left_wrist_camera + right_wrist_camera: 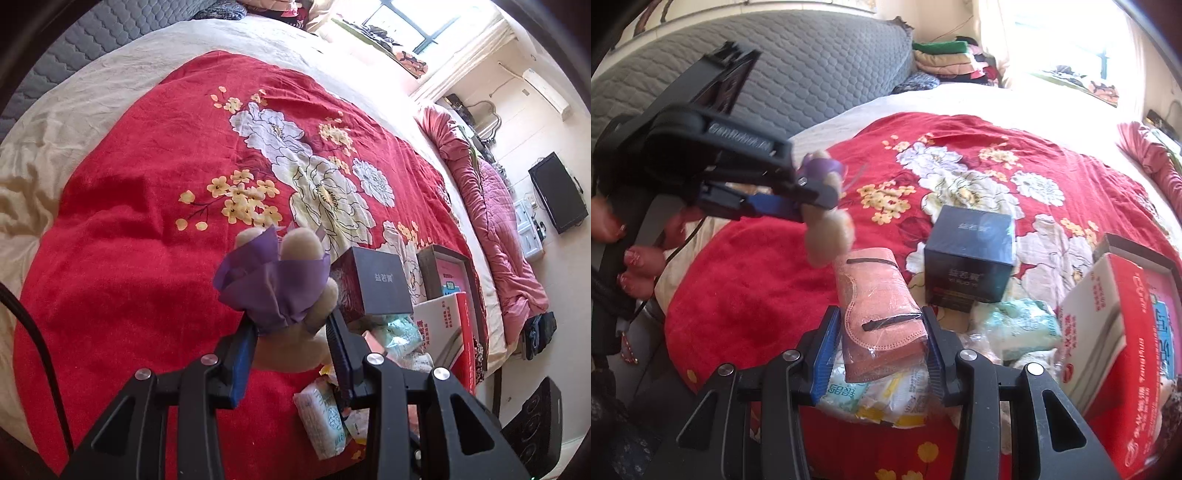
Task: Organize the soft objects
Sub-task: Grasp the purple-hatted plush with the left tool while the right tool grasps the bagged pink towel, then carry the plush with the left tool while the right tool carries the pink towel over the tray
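Note:
My left gripper [291, 332] is shut on a small beige plush toy wrapped in purple paper [280, 284], lifted above the red floral bedspread [147, 229]. In the right wrist view the same left gripper [816, 199] hangs at upper left with the plush toy [829, 232] dangling from it. My right gripper [881, 332] is shut on a clear packet of pink face masks [879, 302], held over tissue packs [871, 398].
A dark square box [971, 251] stands on the bedspread. A red and white box [1119, 332] and a green soft pack [1023, 325] lie right of it. Tissue packs [325, 417] lie below the left gripper. A person's fingers [639, 258] show at left.

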A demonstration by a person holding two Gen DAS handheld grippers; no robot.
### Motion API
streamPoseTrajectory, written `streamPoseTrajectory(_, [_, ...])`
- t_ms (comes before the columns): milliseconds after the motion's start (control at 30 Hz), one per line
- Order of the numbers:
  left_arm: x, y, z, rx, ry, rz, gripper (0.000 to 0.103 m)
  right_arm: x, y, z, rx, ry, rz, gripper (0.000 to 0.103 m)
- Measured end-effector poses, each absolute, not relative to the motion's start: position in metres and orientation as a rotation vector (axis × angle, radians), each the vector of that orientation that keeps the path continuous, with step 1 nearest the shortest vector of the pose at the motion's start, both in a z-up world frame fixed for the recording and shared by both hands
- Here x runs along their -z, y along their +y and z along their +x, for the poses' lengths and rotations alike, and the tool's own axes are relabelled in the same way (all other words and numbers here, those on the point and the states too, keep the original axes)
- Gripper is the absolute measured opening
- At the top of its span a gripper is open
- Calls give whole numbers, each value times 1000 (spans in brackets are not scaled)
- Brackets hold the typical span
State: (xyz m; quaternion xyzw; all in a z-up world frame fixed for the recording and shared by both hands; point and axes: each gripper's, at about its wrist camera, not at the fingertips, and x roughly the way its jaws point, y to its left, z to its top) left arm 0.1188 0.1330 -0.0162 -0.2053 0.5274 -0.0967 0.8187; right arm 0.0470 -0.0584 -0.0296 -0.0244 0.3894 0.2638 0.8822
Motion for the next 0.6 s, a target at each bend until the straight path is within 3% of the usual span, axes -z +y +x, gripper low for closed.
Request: streamPoseTrajectory(600, [-24, 56, 58, 276, 1074, -226, 38, -24, -129, 10, -392, 705, 73, 44])
